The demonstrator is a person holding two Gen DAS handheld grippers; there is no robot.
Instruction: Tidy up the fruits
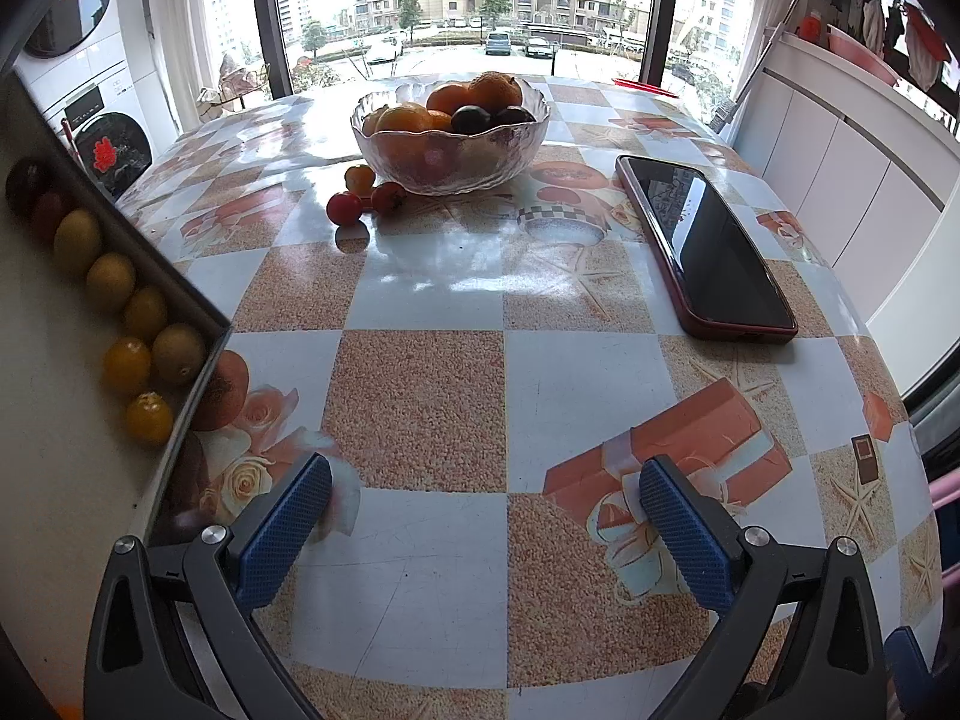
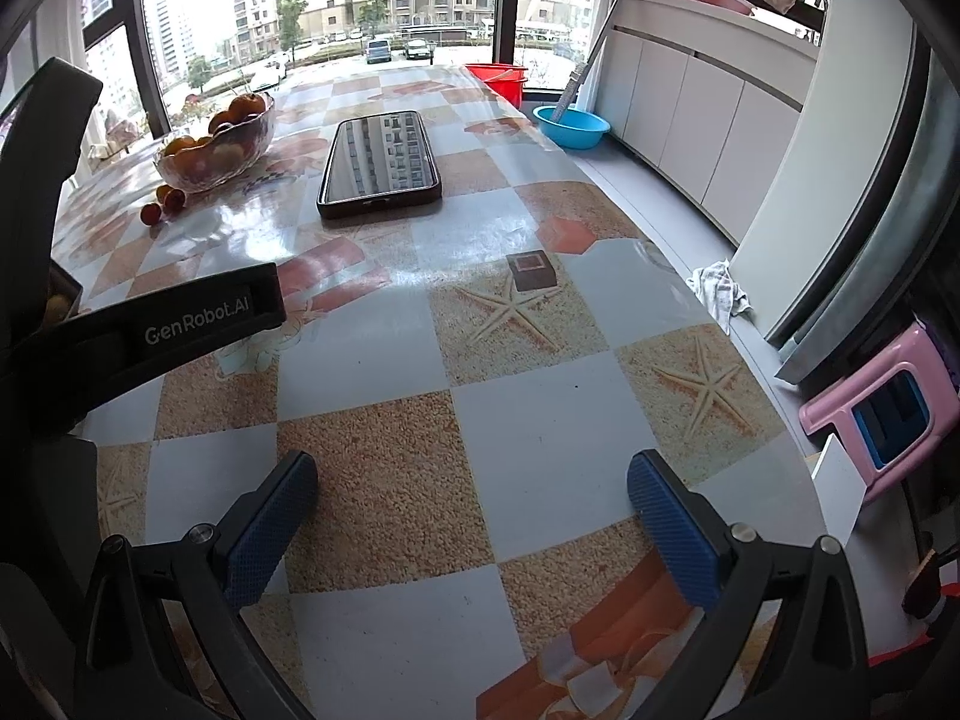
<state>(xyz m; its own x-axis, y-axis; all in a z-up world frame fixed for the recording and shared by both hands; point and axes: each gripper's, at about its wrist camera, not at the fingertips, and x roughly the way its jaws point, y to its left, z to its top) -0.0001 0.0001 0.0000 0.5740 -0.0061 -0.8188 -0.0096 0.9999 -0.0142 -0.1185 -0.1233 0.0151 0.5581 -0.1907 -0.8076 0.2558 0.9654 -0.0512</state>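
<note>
While both grippers hover empty over the checked table (image 1: 420,408), the left gripper (image 1: 486,531) and right gripper (image 2: 474,525) have their blue pads spread wide apart. At twelve o'clock in the left view a scalloped glass bowl (image 1: 450,144) holds oranges and two dark fruits, with three small red tomatoes (image 1: 366,195) touching its near side. At nine o'clock a tray (image 1: 180,420) carries a row of yellow and dark fruits (image 1: 111,282), its long axis running from seven toward eleven o'clock. A phone (image 1: 708,246) lies at two o'clock.
</note>
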